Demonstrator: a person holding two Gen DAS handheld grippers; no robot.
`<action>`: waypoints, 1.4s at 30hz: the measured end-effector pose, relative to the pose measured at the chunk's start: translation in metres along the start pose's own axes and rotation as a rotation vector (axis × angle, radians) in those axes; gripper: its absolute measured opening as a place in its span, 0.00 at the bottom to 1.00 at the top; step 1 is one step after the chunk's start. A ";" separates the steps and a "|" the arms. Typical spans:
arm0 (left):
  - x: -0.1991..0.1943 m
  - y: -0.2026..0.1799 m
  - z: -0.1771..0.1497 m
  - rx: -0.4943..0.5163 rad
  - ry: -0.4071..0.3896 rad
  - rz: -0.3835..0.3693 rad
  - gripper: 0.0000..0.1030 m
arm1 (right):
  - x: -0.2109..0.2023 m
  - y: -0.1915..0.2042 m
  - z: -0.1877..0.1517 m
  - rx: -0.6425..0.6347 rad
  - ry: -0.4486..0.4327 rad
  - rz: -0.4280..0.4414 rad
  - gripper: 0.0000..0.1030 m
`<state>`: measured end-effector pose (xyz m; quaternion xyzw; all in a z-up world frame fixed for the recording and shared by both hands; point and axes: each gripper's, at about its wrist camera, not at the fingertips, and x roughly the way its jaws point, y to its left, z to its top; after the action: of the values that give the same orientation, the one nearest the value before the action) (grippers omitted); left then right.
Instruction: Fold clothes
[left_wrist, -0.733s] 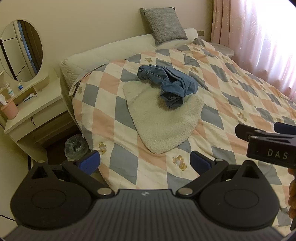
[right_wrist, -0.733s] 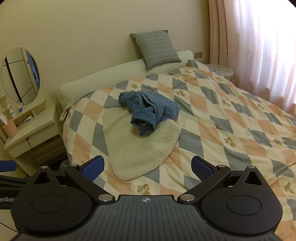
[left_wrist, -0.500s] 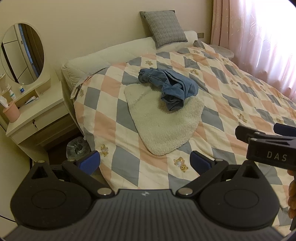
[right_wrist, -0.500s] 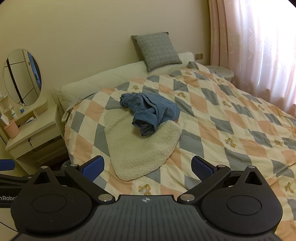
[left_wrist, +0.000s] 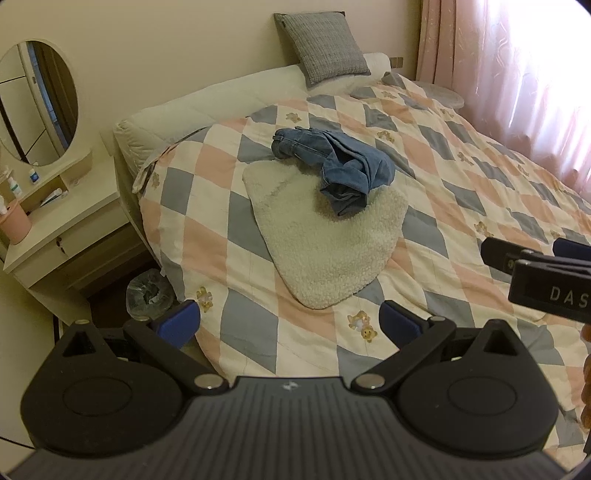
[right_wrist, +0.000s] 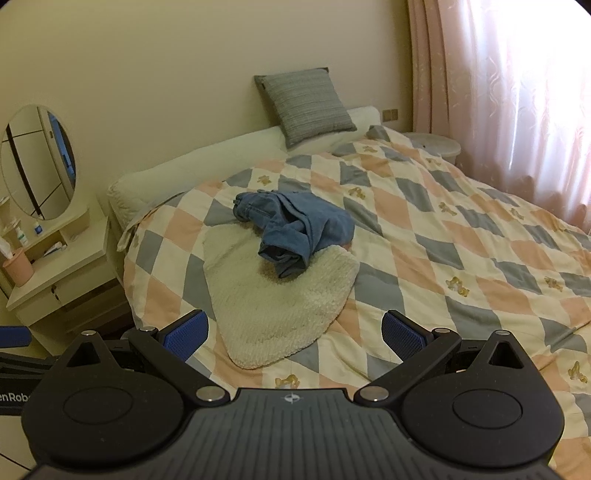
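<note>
Both tongs stand spread wide and grip nothing: the left tongs (left_wrist: 290, 323) hang over the near corner of the bed (left_wrist: 480, 177), and the right tongs (right_wrist: 293, 334) do the same just beside them, their tip also showing at 3 o'clock in the left wrist view. Going left to right, a white dressing table (left_wrist: 62, 225) with an oval mirror (left_wrist: 37, 99) sits at 9 o'clock, then the checked quilt (left_wrist: 207, 236), and a pink curtain (left_wrist: 517, 66) at 2 o'clock. On the quilt lies a cream fleece garment (left_wrist: 325, 243), spread fairly flat, and across its far edge a crumpled pair of blue jeans (left_wrist: 336, 162), bunched and not folded. Both pieces sit at 12 o'clock from either pair of tongs, well apart from the pads. My judgement is that the step in hand is an approach to the clothes; the next move calls for reaching forward and down and pinching an edge of the denim, likely the waistband, to lift it clear and lay it flat.
</note>
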<state>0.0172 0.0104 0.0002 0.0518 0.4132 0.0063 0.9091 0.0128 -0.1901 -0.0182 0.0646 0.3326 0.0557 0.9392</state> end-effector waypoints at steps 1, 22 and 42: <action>0.004 0.003 0.001 0.001 0.003 -0.005 0.99 | 0.003 0.001 0.001 0.002 0.000 -0.003 1.00; 0.227 0.072 0.088 0.029 0.277 -0.180 0.99 | 0.189 0.026 0.029 0.095 0.223 -0.184 1.00; 0.451 0.116 0.241 -0.090 0.393 -0.359 0.95 | 0.383 0.044 0.109 0.069 0.313 -0.305 1.00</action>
<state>0.4988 0.1293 -0.1696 -0.0648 0.5836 -0.1269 0.7995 0.3747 -0.0998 -0.1635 0.0363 0.4820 -0.0892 0.8709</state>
